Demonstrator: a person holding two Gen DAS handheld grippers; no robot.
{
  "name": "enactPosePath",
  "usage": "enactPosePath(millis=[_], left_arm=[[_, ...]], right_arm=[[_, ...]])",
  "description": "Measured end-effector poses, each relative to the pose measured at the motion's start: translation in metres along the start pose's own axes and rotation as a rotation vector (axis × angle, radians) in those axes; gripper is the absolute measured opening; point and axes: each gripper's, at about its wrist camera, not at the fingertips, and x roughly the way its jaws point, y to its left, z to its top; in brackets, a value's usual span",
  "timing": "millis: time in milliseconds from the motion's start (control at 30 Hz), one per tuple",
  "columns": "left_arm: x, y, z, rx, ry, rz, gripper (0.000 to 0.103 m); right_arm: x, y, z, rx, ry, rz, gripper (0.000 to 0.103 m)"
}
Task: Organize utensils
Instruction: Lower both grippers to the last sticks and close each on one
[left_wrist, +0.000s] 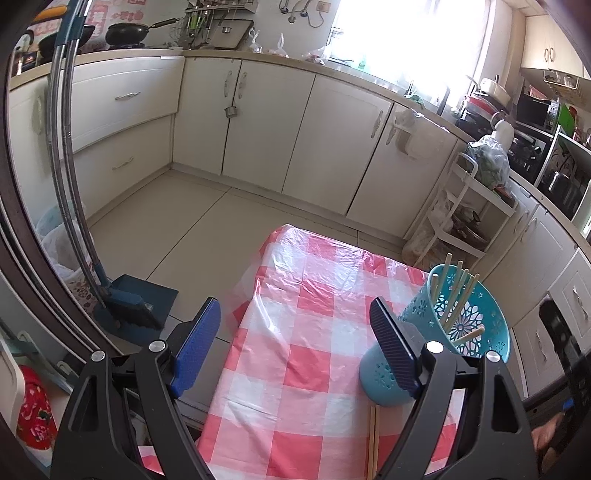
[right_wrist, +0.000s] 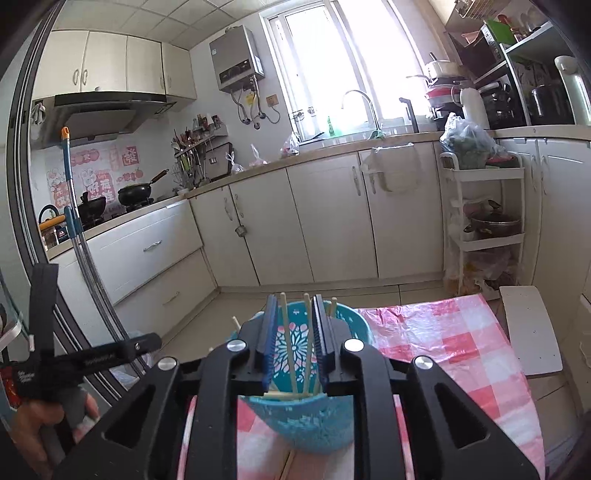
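A teal perforated utensil holder (left_wrist: 461, 325) stands tilted on the red-and-white checked tablecloth (left_wrist: 295, 332) and holds several wooden chopsticks (left_wrist: 456, 291). My left gripper (left_wrist: 295, 332) is open and empty, its right finger just left of the holder. Two more chopsticks (left_wrist: 373, 443) lie on the cloth in front of the holder. In the right wrist view my right gripper (right_wrist: 295, 332) hovers over the holder (right_wrist: 303, 417), jaws narrowly apart, with two chopsticks (right_wrist: 288, 347) standing between them; contact is unclear.
A dustpan and brush (left_wrist: 133, 306) stand on the floor to the left of the table. A white shelf cart (right_wrist: 484, 229) and kitchen cabinets (right_wrist: 332, 221) stand beyond. A white stool seat (right_wrist: 528, 328) is at the table's right.
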Motion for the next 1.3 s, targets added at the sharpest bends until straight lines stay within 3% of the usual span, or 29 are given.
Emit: enactPosePath(millis=[100, 233, 400, 533, 867, 1100, 1300], left_arm=[[-0.001, 0.001, 0.001, -0.005, -0.002, -0.002, 0.079], [-0.002, 0.003, 0.000, -0.004, -0.005, 0.001, 0.079], [-0.003, 0.009, -0.001, 0.000, -0.003, 0.016, 0.079], [-0.005, 0.020, -0.004, 0.015, 0.011, 0.044, 0.079], [0.002, 0.045, -0.012, 0.031, 0.083, 0.106, 0.079], [0.011, 0.026, -0.021, 0.110, 0.121, 0.097, 0.079], [0.027, 0.000, -0.041, 0.219, 0.198, 0.089, 0.079]], right_arm=[[-0.021, -0.002, -0.020, 0.011, 0.038, -0.016, 0.023], [-0.031, -0.003, -0.063, 0.026, 0.156, -0.030, 0.024], [-0.010, -0.006, -0.118, 0.054, 0.375, -0.040, 0.025], [0.012, 0.001, -0.137, 0.045, 0.473, -0.025, 0.025], [0.036, 0.016, -0.155, 0.019, 0.534, -0.007, 0.024], [0.061, 0.021, -0.152, -0.014, 0.547, -0.050, 0.023], [0.064, 0.018, -0.150, -0.049, 0.567, -0.053, 0.013]])
